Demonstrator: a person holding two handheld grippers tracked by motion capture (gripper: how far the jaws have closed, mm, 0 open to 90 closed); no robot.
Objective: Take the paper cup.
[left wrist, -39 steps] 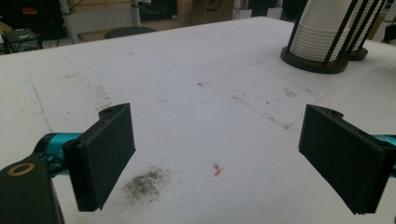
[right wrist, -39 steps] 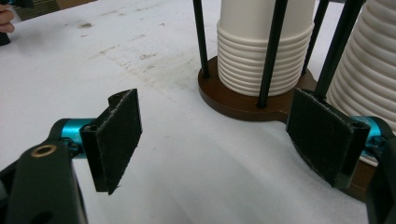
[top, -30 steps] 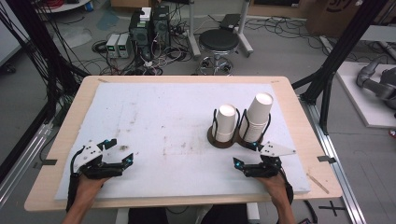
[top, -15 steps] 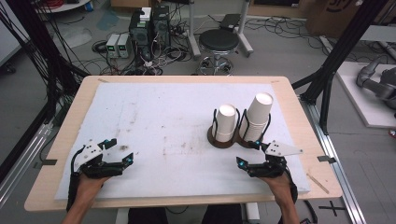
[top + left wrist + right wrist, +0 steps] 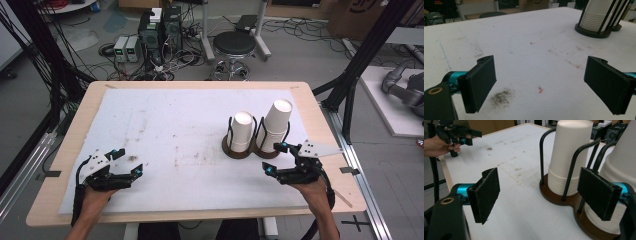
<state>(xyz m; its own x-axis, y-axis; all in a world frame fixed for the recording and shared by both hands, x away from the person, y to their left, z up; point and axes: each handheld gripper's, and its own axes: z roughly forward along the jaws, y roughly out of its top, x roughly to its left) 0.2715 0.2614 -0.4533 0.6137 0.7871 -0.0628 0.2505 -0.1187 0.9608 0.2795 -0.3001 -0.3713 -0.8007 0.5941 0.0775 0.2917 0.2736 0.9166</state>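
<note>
Two stacks of upside-down white paper cups stand in a dark brown twin holder (image 5: 235,151) with black wire posts, right of the table's middle. The left stack (image 5: 242,131) is shorter than the right stack (image 5: 276,125). My right gripper (image 5: 275,158) is open just in front of the holder, nothing between its pads. In the right gripper view the near stack (image 5: 570,150) rises between the jaws and the other stack (image 5: 624,162) sits behind the right pad (image 5: 599,192). My left gripper (image 5: 129,161) is open and empty over the mat at the front left, far from the cups (image 5: 596,15).
A stained white mat (image 5: 165,125) covers the wooden table (image 5: 320,125). A dark smudge (image 5: 501,96) and a small red fleck (image 5: 540,89) lie under the left gripper. Behind the table are a stool (image 5: 234,45) and electronics boxes (image 5: 160,27); black frame posts (image 5: 360,65) flank it.
My right gripper has shifted a little to the right and forward, closer to the cup holder. The left gripper has stayed in place.
</note>
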